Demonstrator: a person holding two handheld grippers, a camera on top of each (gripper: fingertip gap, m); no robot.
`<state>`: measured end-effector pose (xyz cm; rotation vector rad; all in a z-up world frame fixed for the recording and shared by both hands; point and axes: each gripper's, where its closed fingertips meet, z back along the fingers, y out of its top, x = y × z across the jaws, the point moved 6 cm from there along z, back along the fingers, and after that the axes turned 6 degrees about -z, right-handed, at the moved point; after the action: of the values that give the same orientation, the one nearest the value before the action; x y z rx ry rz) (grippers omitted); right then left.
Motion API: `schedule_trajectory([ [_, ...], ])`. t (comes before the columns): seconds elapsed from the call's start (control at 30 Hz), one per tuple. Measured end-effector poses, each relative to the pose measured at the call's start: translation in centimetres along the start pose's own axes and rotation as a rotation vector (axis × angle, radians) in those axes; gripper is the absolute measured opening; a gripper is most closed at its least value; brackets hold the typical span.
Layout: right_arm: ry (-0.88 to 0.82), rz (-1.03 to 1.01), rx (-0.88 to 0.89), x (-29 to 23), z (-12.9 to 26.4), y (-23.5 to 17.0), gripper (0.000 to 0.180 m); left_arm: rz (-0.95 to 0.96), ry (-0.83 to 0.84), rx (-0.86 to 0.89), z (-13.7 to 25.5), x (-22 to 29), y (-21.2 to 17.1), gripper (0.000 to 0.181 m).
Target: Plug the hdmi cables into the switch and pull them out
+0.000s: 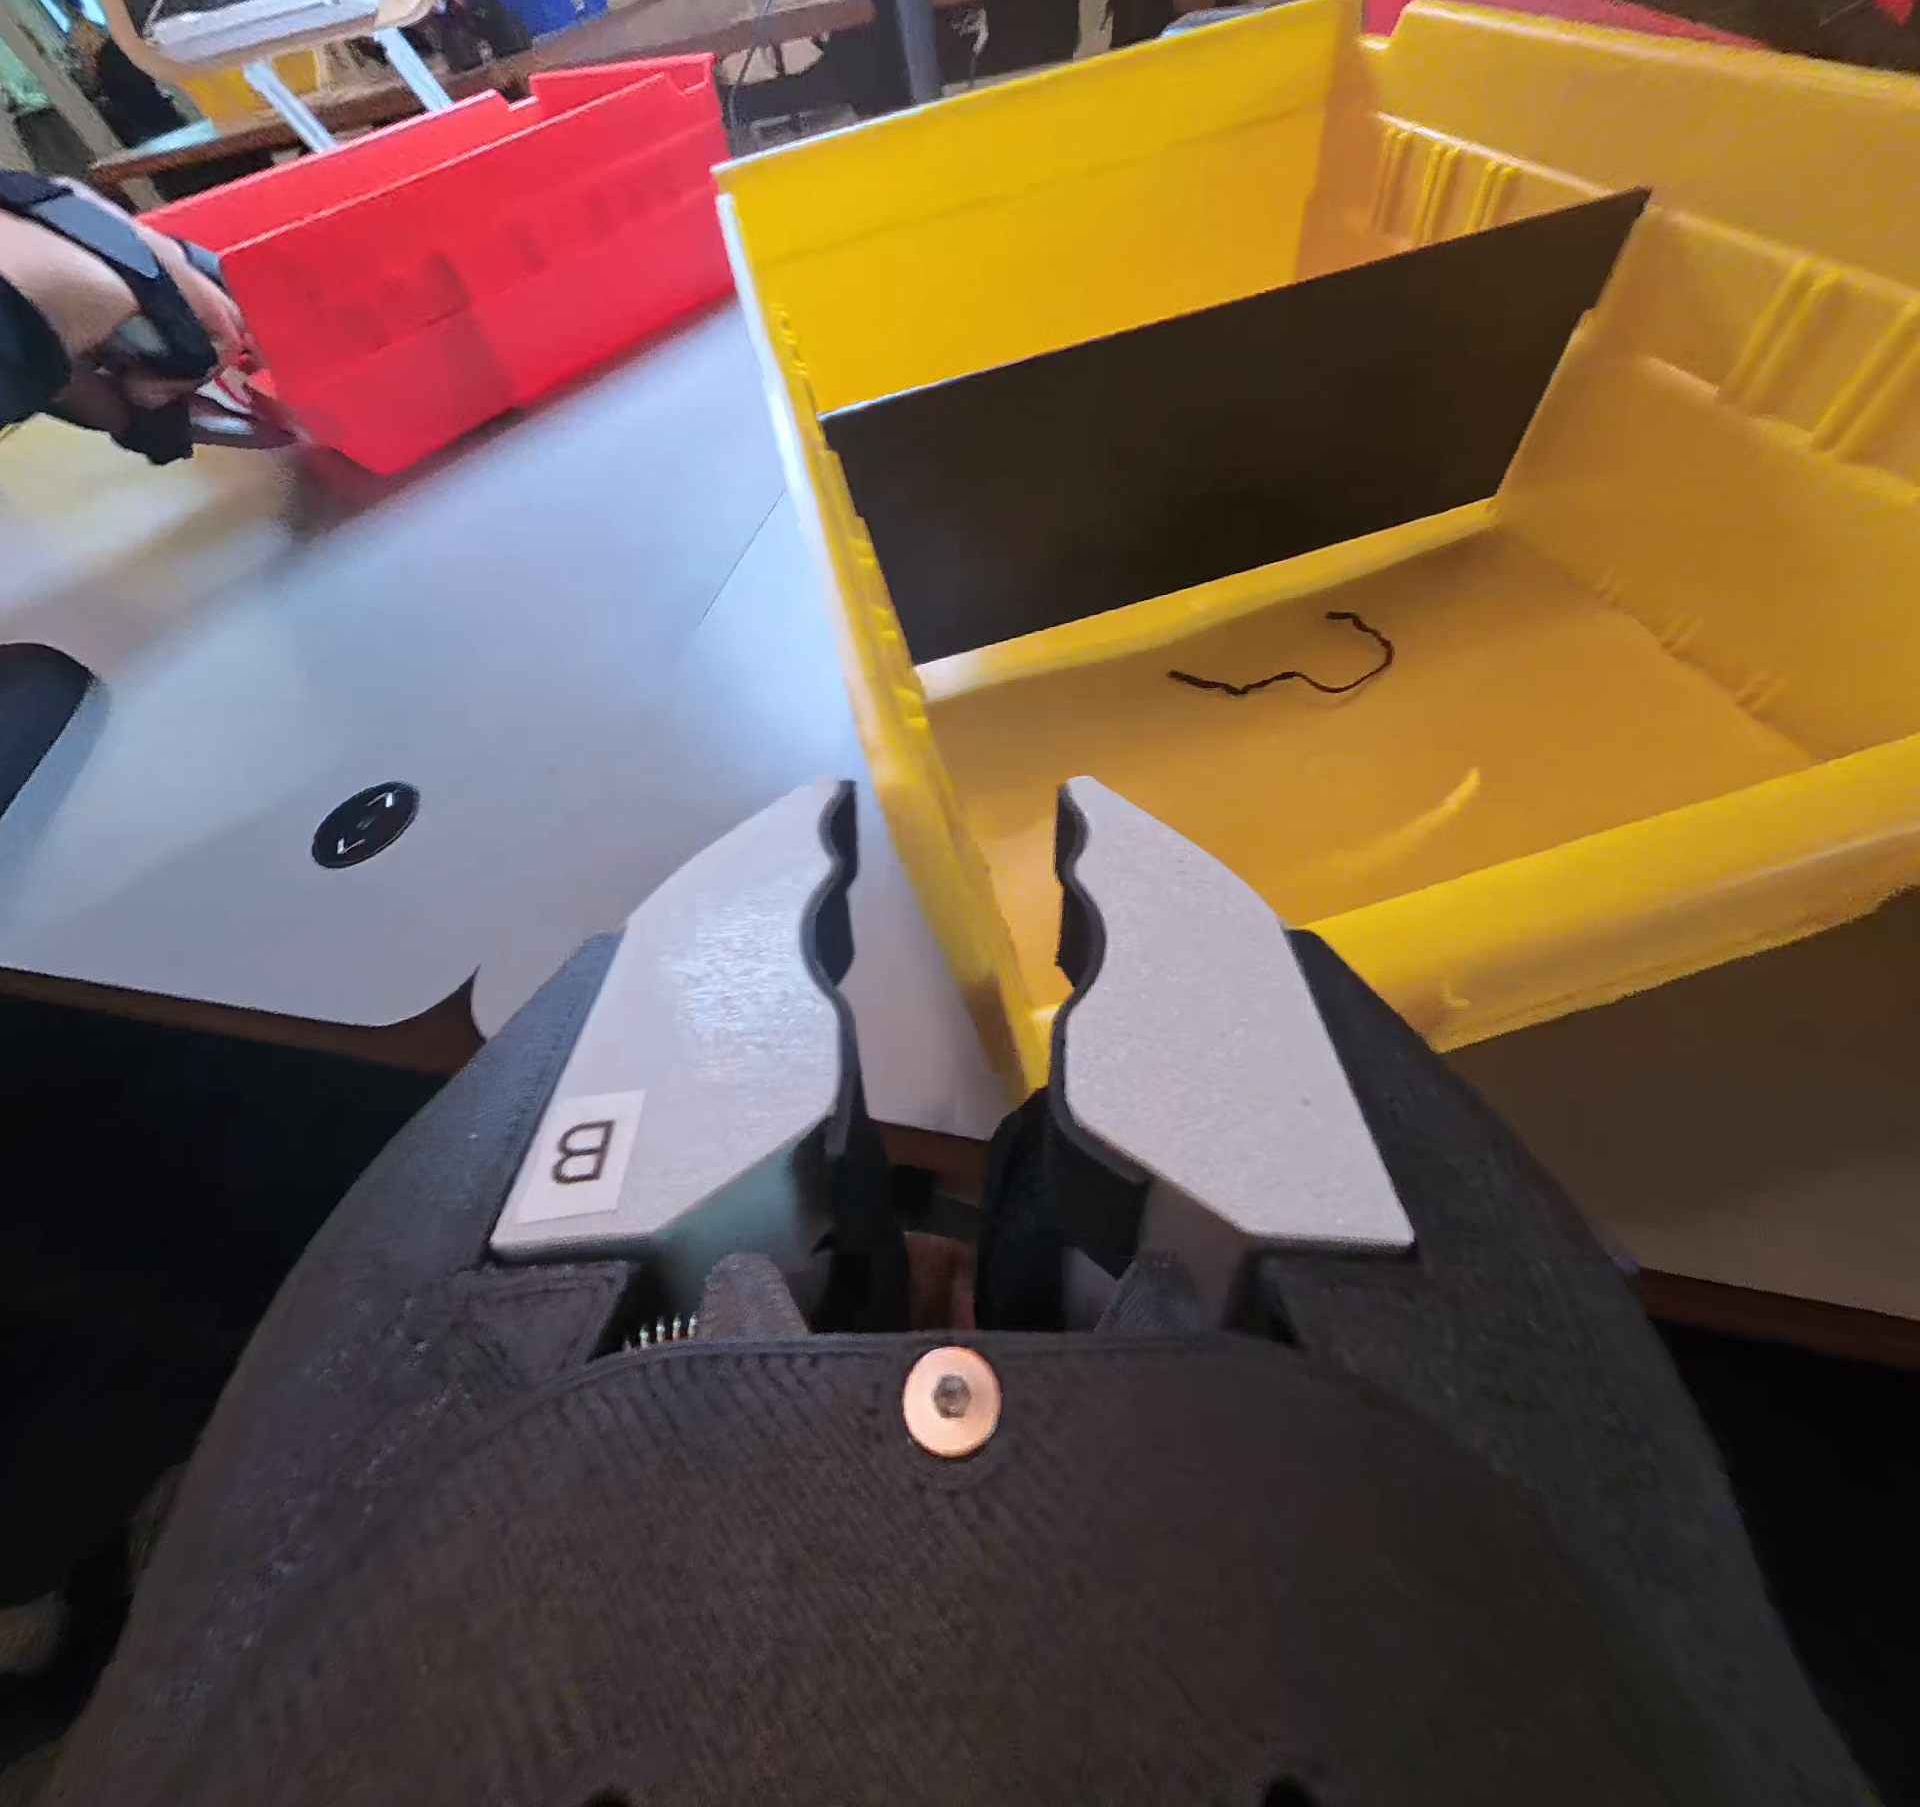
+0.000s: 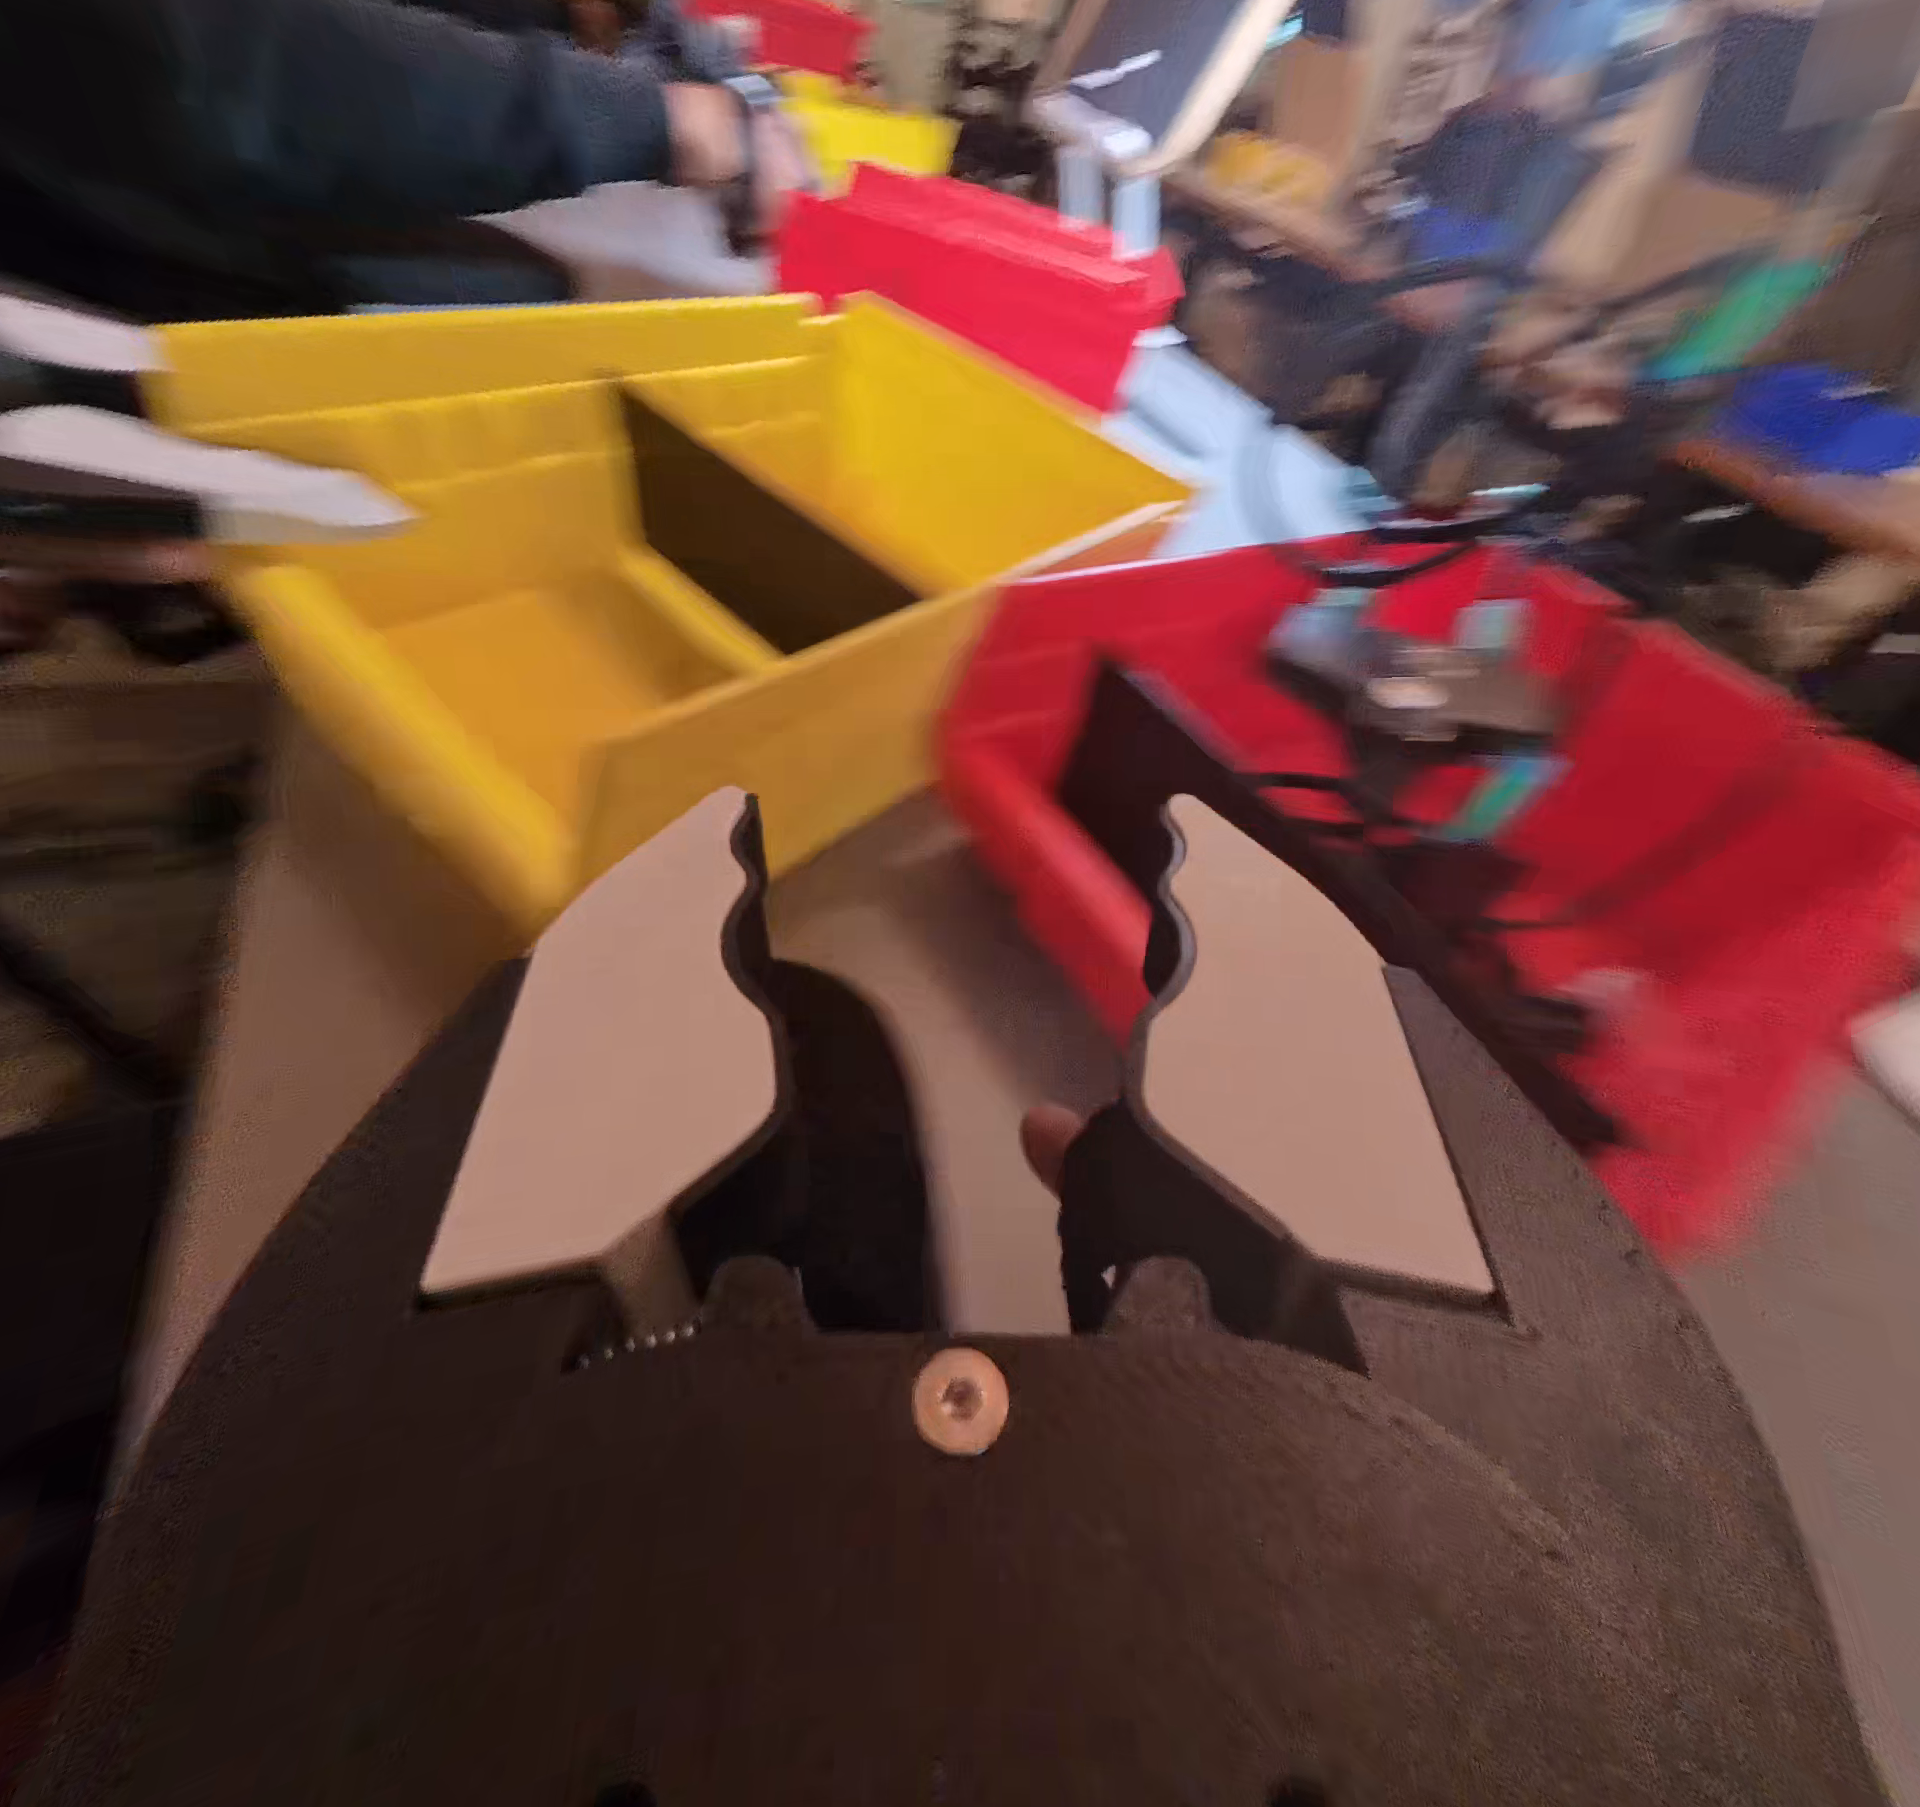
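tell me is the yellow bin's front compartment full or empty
Nearly empty: the yellow bin holds only a black thread on its floor, before the black divider.

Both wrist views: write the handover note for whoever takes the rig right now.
Left claw: open, empty, at the near corner of the yellow bin.
Right claw: open, empty, between the yellow bin and the red bin.
Yellow bin: a black divider and a stray black thread only.
Red bin: dark cables and a blurred device, probably the switch.
Done: no plugging visible. Left: pick up cables and switch, plug, unplug.
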<state>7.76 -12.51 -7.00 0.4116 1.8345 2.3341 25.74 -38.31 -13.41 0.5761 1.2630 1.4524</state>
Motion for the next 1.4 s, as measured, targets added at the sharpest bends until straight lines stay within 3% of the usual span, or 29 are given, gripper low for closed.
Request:
schedule_trajectory([
  [0.07,0.157,-0.051,-0.075,-4.0,-1.9,-1.2,0.073,0.006,-0.018,0.016,0.1,0.4,0.2,0.026],
  [0.17,0.257,-0.12,-0.174,-6.9,-4.7,-2.7,0.075,0.06,-0.04,0.016,-0.1,0.5,0.2,0.036],
  [0.23,0.244,-0.121,-0.222,-7.4,-6.0,-2.9,0.074,0.087,-0.053,0.023,-0.6,0.7,-0.1,0.043],
  [0.27,0.24,-0.118,-0.245,-7.6,-6.5,-2.9,0.07,0.098,-0.059,0.04,-0.7,0.7,-0.1,0.038],
  [0.33,0.183,-0.095,-0.269,-7.5,-7.3,-2.9,0.058,0.07,0.04,0.05,-0.6,-0.2,-0.3,0.006],
  [0.5,0.033,0.125,-0.185,-7.3,-7.9,-1.6,0.027,-0.081,0.215,0.095,2.2,-0.4,1.8,0.006],
  [0.6,0.025,0.156,-0.056,-7.4,-6.6,0.7,0.025,-0.063,0.244,0.221,4.9,-0.5,4.0,0.008],
  [0.77,-0.072,0.255,0.143,-6.9,-1.8,4.8,0.024,-0.088,0.33,0.429,8.3,1.2,8.1,0.007],
  [0.93,-0.232,0.291,0.227,-3.7,5.3,5.4,0.024,-0.104,0.208,0.613,9.0,6.4,12.5,0.01],
  [1.17,-0.538,0.258,0.139,3.3,17.8,2.1,0.024,-0.168,-0.112,0.7,6.6,18.9,18.7,0.012],
  [1.4,-0.748,0.15,-0.049,10.5,29.0,-4.0,0.023,-0.251,-0.454,0.624,2.4,33.8,21.8,0.015],
])
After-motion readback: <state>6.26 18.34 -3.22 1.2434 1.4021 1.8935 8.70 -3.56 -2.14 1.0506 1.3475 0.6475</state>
